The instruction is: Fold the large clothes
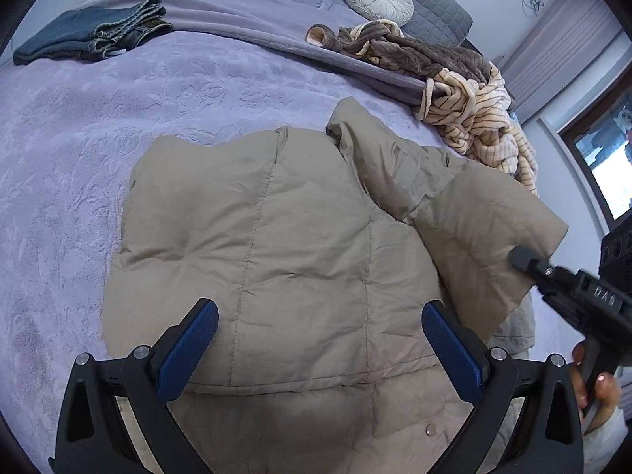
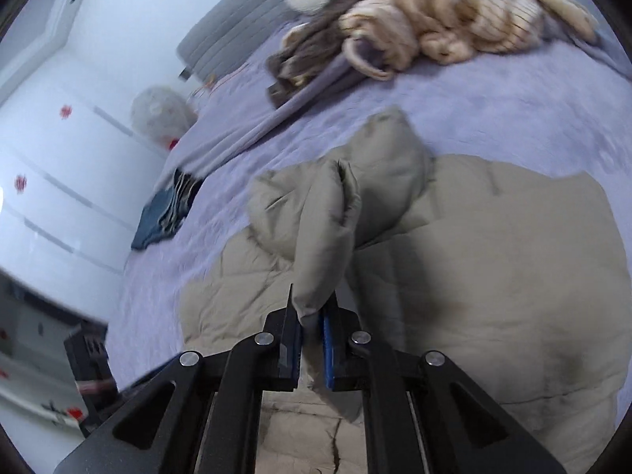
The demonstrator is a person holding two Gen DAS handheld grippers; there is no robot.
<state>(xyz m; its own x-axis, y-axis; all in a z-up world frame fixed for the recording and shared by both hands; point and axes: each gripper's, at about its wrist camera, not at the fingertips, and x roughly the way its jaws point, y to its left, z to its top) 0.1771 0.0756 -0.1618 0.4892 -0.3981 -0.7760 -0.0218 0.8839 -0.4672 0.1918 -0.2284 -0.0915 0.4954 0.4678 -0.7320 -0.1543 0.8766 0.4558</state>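
1. The beige puffer jacket (image 1: 276,245) lies flat on the lavender bed (image 1: 79,150), roughly centred, with its collar toward the headboard and one sleeve (image 2: 324,237) pulled up off the body.
2. The right hand-held gripper (image 2: 312,351) is pinched on the end of that sleeve; the fabric sits squeezed between its blue pads. The right-wrist view is blurred, so how deep the cuff sits in the jaws is hard to judge.
3. The left hand-held gripper (image 1: 320,347) hovers over the jacket's lower panel, jaws wide and holding nothing.
4. To do this fold well, carry the sleeve across the chest in a low arc and lay it straight along the quilting lines, so the padding does not bunch.
5. The free gripper would best press the jacket body down near the shoulder seam while the sleeve travels, since puffy fill tends to spring back.
6. The folded jeans (image 1: 94,35) and the striped robe (image 1: 474,118) lie well apart and need no attention.
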